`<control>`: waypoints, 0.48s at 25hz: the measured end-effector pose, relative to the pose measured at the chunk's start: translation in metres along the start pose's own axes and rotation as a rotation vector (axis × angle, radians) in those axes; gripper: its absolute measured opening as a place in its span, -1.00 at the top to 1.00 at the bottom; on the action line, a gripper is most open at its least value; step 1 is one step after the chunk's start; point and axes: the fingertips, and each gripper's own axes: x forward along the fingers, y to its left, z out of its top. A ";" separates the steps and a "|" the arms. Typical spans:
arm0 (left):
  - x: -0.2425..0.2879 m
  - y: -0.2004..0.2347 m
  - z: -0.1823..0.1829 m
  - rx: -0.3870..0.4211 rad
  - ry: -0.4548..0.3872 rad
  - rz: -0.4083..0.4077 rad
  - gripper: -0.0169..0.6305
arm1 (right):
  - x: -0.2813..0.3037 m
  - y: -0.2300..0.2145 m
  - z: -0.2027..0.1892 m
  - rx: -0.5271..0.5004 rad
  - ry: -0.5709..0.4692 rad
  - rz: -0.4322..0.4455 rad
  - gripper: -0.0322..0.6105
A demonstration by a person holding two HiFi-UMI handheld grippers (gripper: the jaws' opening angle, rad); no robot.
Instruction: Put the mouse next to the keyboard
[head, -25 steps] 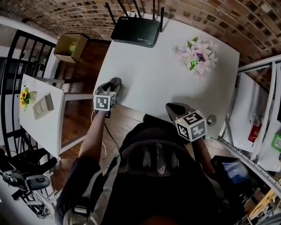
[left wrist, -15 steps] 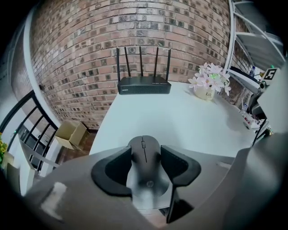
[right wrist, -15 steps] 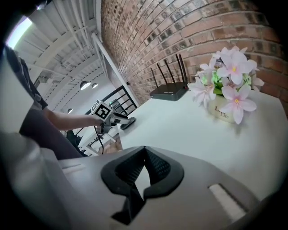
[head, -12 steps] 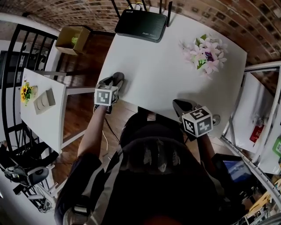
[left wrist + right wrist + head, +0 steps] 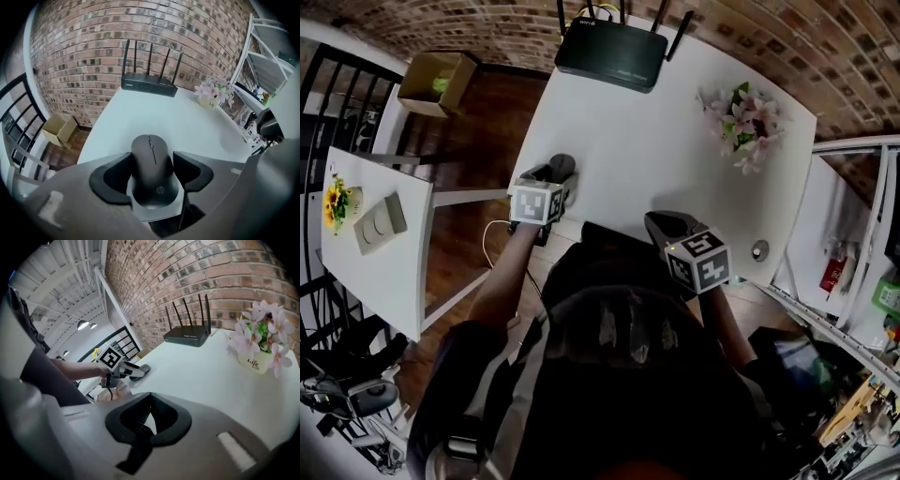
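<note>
- My left claw [image 5: 152, 169] is just opening its jaws wide, releasing the matte black wireless mouse [image 5: 149, 152] between them at the white worktop's [image 5: 187, 126] left edge.
- My right claw [image 5: 149, 420] is hanging closed and empty; no keyboard is showing.

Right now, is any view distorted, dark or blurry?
Head view: heavy fisheye, the white table bows at its edges, foreground dim. Left gripper view: black vignette, mouse sharp. Right gripper view: router crisp, brick wall curved.

"hp" on mouse [image 5: 152, 168]; "Life" on pot [image 5: 255, 363]
</note>
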 end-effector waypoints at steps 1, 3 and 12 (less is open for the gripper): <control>-0.001 0.000 0.001 0.006 -0.009 -0.013 0.06 | 0.002 0.001 0.001 -0.002 0.004 -0.007 0.88; 0.004 0.003 -0.005 0.010 -0.022 -0.030 0.07 | 0.005 0.001 0.002 -0.002 0.012 -0.029 0.88; 0.012 0.047 -0.024 -0.021 -0.026 -0.052 0.08 | 0.012 0.015 0.005 0.002 0.026 -0.059 0.88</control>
